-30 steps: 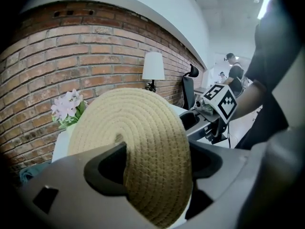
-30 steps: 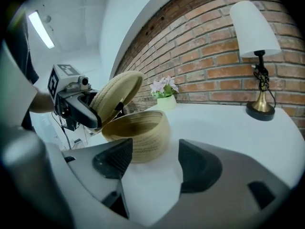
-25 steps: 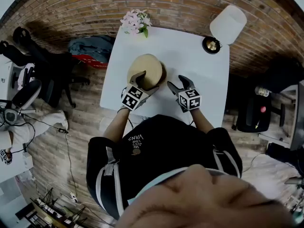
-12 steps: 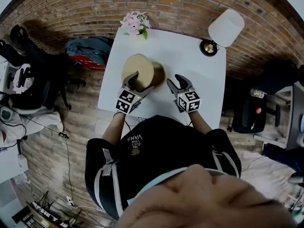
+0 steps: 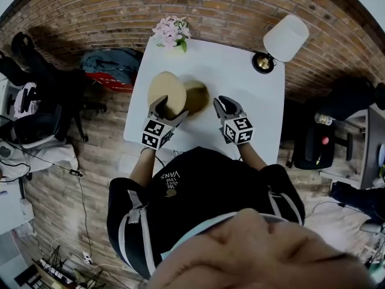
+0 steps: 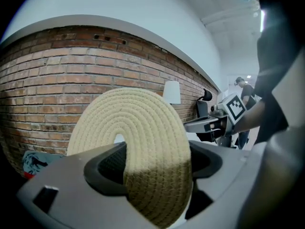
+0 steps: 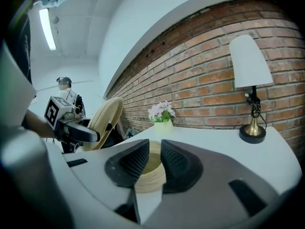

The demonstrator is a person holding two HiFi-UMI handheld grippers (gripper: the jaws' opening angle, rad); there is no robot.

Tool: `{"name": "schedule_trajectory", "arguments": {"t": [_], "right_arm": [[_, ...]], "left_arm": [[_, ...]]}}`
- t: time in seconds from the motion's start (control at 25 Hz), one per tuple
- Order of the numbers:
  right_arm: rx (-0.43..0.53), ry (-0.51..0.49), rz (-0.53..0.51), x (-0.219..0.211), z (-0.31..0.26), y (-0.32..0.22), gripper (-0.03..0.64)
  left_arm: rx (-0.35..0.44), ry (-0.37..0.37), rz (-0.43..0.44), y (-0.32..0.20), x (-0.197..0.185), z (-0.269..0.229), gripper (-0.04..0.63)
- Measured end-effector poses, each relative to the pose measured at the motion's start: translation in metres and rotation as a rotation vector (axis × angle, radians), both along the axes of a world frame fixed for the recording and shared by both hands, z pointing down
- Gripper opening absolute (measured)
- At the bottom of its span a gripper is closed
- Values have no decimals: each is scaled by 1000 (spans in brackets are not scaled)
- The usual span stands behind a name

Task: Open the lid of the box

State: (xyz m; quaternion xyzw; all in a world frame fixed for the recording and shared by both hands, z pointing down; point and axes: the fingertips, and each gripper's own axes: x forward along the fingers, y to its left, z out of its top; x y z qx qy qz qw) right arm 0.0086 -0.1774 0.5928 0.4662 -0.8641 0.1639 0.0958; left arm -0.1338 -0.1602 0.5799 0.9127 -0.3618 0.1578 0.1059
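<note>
Plainly, one lid (image 5: pixel 165 92), one box (image 5: pixel 198 96), one lamp (image 5: pixel 284 38).

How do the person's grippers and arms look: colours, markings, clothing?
Both the left gripper and the right gripper are grey two-jaw tools with dark ribbed pads, each carrying a white cube with black square markers. The person wears a black short-sleeved top. The right jaws are closing, the rim of the round cream woven box between them.

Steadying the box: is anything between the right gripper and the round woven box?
Nothing visible. The right gripper is closing its jaws on the rim of the round woven box; the left gripper holds the round woven lid aside.
</note>
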Motion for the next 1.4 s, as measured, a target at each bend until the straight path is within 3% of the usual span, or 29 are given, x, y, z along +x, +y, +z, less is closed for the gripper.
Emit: {"name": "schedule_trajectory", "arguments": {"t": [0.52, 0.88, 1.4], "right_arm": [[13, -25, 42, -5, -11, 0, 28], [-4, -34, 55, -8, -10, 9, 20], [-45, -25, 42, -23, 2, 22, 12]], "left_arm": [[19, 43, -76, 5, -33, 4, 374], [-12, 70, -114, 15, -45, 15, 374], [-49, 76, -111, 39, -49, 27, 374]]}}
